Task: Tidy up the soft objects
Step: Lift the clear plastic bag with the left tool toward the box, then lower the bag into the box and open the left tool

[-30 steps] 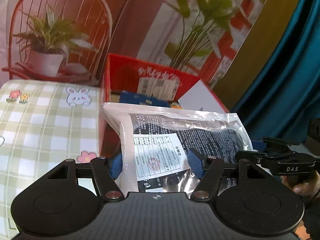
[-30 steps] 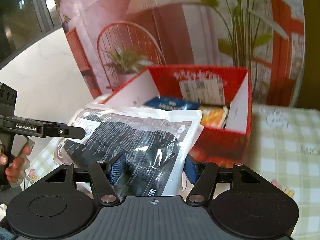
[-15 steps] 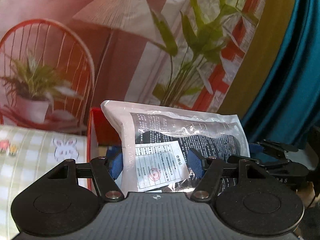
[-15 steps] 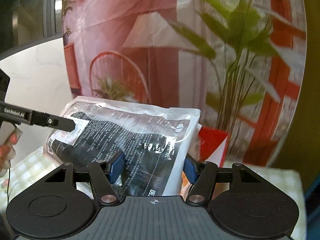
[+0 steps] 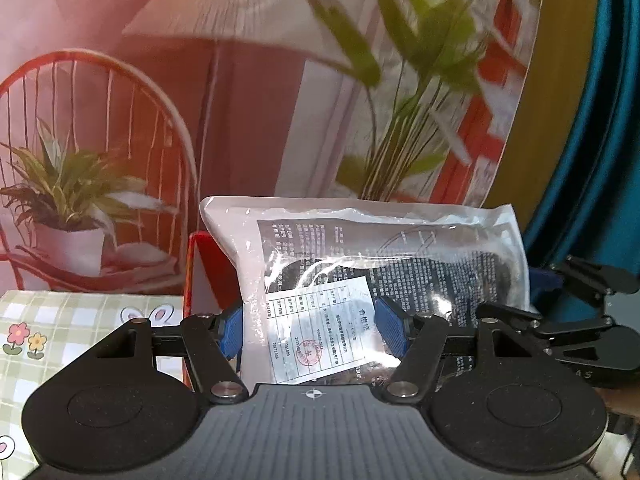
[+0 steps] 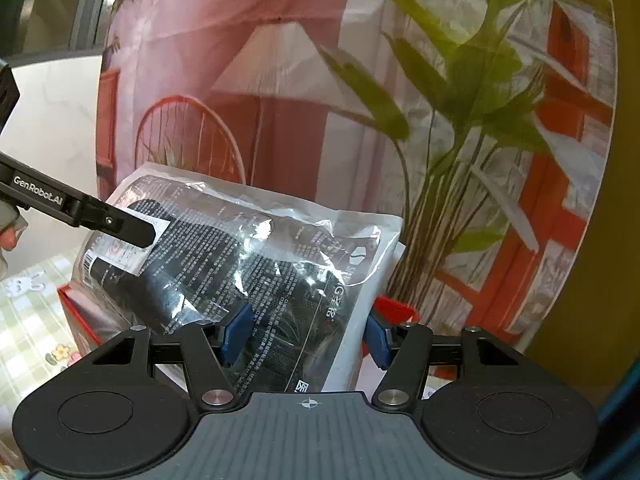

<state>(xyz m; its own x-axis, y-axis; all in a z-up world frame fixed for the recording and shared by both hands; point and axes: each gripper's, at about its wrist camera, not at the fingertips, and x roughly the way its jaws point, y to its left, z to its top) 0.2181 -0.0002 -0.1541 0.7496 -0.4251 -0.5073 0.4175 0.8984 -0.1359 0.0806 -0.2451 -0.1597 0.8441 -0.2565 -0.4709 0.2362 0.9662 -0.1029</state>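
A clear plastic bag (image 5: 400, 248) with a dark soft item inside and a white label is held up between both grippers. My left gripper (image 5: 310, 332) is shut on the bag's label end, its blue pads pressing both sides. My right gripper (image 6: 306, 336) is shut on the other end of the same bag (image 6: 240, 264). The bag hangs above the red box (image 5: 200, 272), whose rim (image 6: 74, 308) shows just below it. Each view also shows the other gripper's black arm at the bag's far edge. The box's contents are hidden behind the bag.
A green checked tablecloth (image 5: 60, 320) with flower and rabbit prints lies to the left of the box. A printed backdrop (image 5: 240, 100) of a chair, lamp and plants stands close behind. A teal curtain (image 5: 592, 160) hangs on the right.
Both grippers have carried the bag up and toward the backdrop. The open box with its packets, plainly seen before, has sunk behind the bag. The right gripper has rolled, tilting the bag.
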